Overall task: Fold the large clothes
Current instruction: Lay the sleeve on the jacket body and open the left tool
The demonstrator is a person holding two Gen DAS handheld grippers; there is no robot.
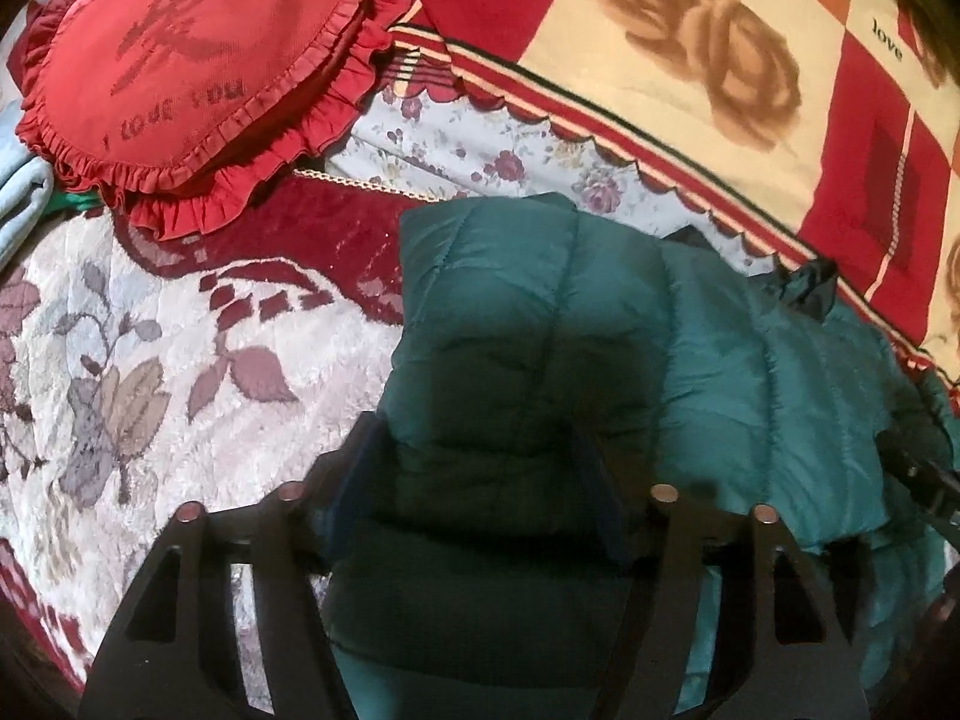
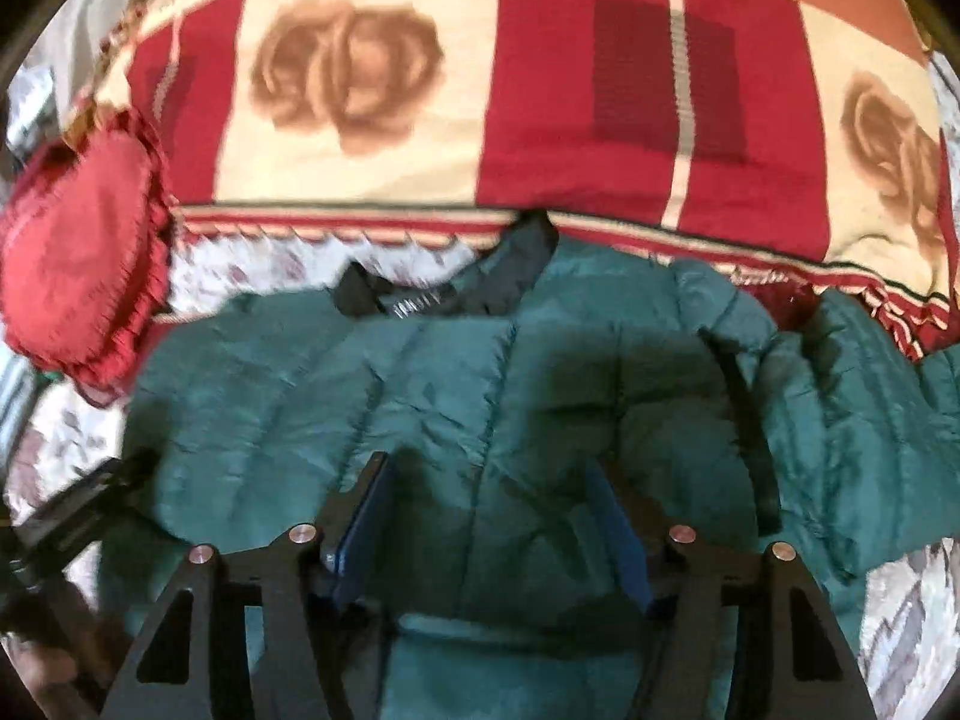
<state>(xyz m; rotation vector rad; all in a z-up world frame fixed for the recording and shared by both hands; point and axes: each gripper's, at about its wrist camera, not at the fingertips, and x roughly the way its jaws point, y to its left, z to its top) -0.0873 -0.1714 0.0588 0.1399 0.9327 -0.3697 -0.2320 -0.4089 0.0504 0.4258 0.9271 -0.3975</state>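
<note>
A teal quilted puffer jacket (image 1: 600,330) lies on the bed, its left side folded over into a thick panel. My left gripper (image 1: 477,468) hovers over that folded panel with its jaws wide apart. The fabric bulges between them, and the pads do not visibly press on it. In the right wrist view the jacket (image 2: 420,390) spreads across the frame with its dark collar (image 2: 444,288) at the far side. My right gripper (image 2: 489,498) stands open over the jacket's middle, with cloth below and between its blue pads (image 2: 360,516).
A red heart-shaped frilled cushion (image 1: 180,60) lies at the far left. A folded red and cream rose quilt (image 1: 690,60) borders the jacket's far side. A pale floral bedspread (image 1: 150,360) covers the bed to the left. A light blue cloth (image 1: 18,198) sits at the left edge.
</note>
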